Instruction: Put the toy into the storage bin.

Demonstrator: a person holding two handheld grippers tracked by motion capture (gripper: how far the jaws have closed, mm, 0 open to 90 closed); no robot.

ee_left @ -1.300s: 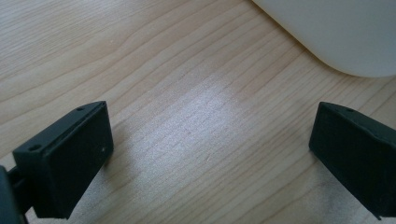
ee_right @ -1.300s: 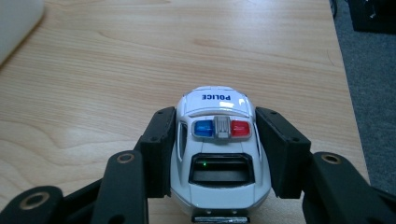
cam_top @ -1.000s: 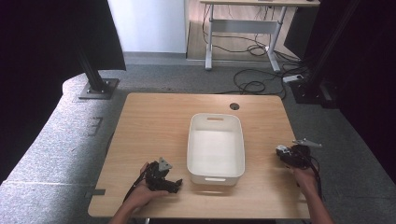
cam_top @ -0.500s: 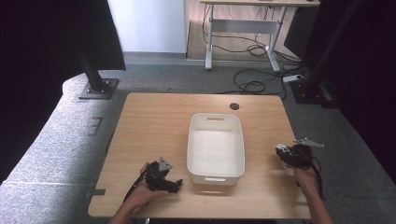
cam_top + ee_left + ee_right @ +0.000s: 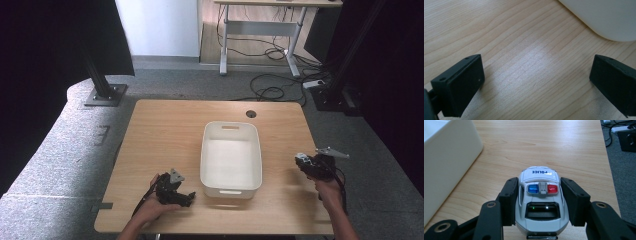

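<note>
Our right gripper point(image 5: 539, 202) has its two black jaws closed onto the flanks of a small white toy police car with a blue and red light bar on the roof point(image 5: 540, 200). The pads press flat against both doors, so the opening is only as wide as the car body. In the right gripper view the car points away from the camera, with the word POLICE on its bonnet, and the bare wood beyond it runs to the far edge. We cannot tell from that view whether its wheels rest on the wood or hang just above it. In the high view, we see this gripper point(image 5: 311, 165) in the right hand near the right edge of the light wooden table point(image 5: 170, 130), off the right side of the white rectangular plastic tub point(image 5: 230, 131) and apart from it.

Our left gripper point(image 5: 536, 82) has its jaws spread wide with nothing but wood grain between them. It sits low over the tabletop, and a rounded corner of the tub shows at the upper right of its view. From above, that gripper point(image 5: 186, 197) lies in the left hand near the front edge, just beside the tub's near left corner.
</note>
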